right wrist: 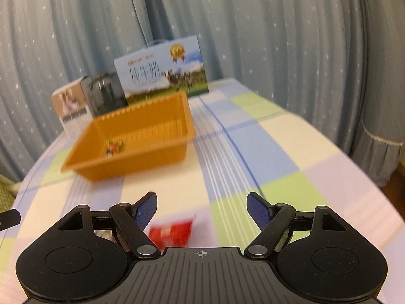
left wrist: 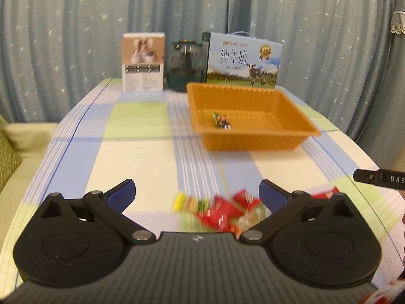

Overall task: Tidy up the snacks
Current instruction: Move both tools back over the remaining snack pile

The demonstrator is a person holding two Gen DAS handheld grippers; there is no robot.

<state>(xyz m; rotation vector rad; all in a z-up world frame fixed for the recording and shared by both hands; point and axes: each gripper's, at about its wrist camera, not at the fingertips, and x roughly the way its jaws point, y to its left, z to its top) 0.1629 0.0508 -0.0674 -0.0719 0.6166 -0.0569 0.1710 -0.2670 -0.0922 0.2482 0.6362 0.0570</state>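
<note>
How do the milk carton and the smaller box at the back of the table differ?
The milk carton is wider and blue, printed with a cow on grass and a gold medal; the smaller box is narrower, tan above and white below, with a photo on it. The milk carton stands directly behind the orange basket; the smaller box stands off to the basket's left. Both stand upright before the curtain.

A checked blue, green and cream woven cloth is covering the table, looking matt. At 12 o'clock an orange perforated plastic basket is showing a smooth, dull sheen. Crinkled glossy foil snack wrappers are glinting at 6 o'clock. Both matt black plastic grippers are showing ribbed bodies, metal pivots and blue textured finger pads.
</note>
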